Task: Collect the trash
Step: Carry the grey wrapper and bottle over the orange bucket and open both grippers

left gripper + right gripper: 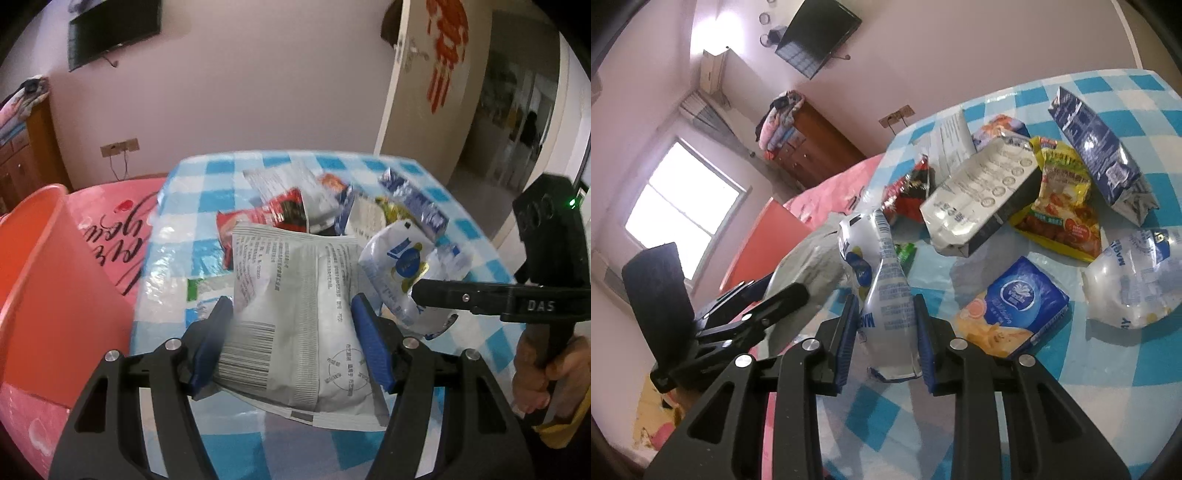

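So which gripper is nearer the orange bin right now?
Left. The left gripper, shut on the grey packet, sits right beside the orange bin. The right gripper, holding the clear wrapper, is on the far side of the left one.

A grey printed pouch (295, 325) and a crumpled clear wrapper (890, 295) are lifted above scattered packets (1060, 192)

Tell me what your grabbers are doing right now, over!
Left gripper jaws shut on grey packet. Right gripper jaws shut on clear wrapper. More wrappers on checked tablecloth. Orange bin left of table, path clear.
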